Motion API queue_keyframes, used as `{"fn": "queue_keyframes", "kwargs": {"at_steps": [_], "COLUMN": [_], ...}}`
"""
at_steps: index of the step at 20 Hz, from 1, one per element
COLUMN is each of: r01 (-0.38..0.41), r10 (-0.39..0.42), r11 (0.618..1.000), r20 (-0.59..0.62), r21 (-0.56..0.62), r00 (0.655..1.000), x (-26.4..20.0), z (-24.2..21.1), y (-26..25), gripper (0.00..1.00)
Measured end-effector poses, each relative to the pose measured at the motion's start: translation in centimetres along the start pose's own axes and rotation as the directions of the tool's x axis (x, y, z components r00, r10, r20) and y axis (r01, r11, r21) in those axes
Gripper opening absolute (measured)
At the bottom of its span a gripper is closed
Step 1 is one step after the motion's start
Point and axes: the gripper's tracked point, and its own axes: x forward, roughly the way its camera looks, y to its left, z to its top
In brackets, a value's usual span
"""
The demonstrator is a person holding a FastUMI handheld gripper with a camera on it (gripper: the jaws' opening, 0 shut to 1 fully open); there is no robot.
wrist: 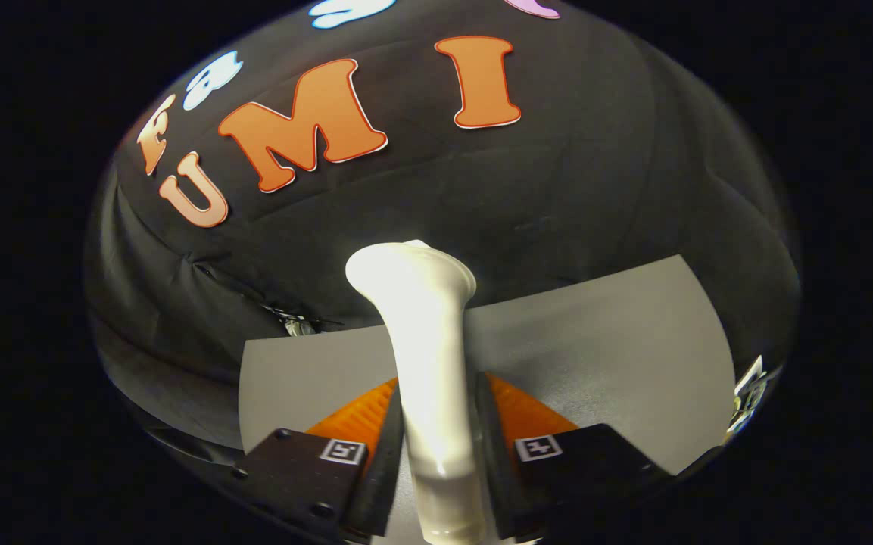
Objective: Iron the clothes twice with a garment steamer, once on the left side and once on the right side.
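- I have the steamer (427, 356) clamped between my fingers (387, 446); my gripper (436, 443) is drawn in narrow, with both dark pads flat against the sides of its white handle.
- The handle runs straight ahead from between the pads, and its wider head flares out beyond my fingertips, tipped a little to one side.
- I judge the grip sits low on the handle so that the head stays free out front, where it can meet cloth without my fingers getting there first.
- Holding it along my own line also means that where I point, the head points; that should make a straight stroke easier to steer.
- Under the steamer lies a grey table (618, 356), bare where I can see it.
- Beyond the table hangs the black wall (595, 189), creased and bulging, with a small shiny clip or fastener (296, 324) where it folds near the table's far corner.
- A small marked tag (746, 390) sits at the table's edge off to my right; I cannot tell what it belongs to.
- I see no clothes ahead, so I cannot say which side is due or whether either pass is done.
- Nothing stands between the steamer head and the wall.
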Motion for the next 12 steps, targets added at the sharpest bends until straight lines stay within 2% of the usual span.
{"fn": "queue_keyframes", "kwargs": {"at_steps": [4, 6, 9, 12], "r01": [-0.008, 0.005, -0.016, -0.002], "r10": [0.008, -0.004, 0.017, -0.003], "r11": [1.0, 1.0, 1.0, 1.0], "r20": [0.012, 0.039, 0.115, 0.22], "r21": [-0.013, -0.026, -0.006, 0.019], "r00": [1.0, 0.999, 0.993, 0.975], "x": [-1.0, -2.9, -5.8, -9.2], "z": [-0.2, -0.7, -1.9, -2.6], "y": [1.0, 1.3, 3.1, 4.3], "gripper": [0.49, 0.45, 0.41, 0.36]}}
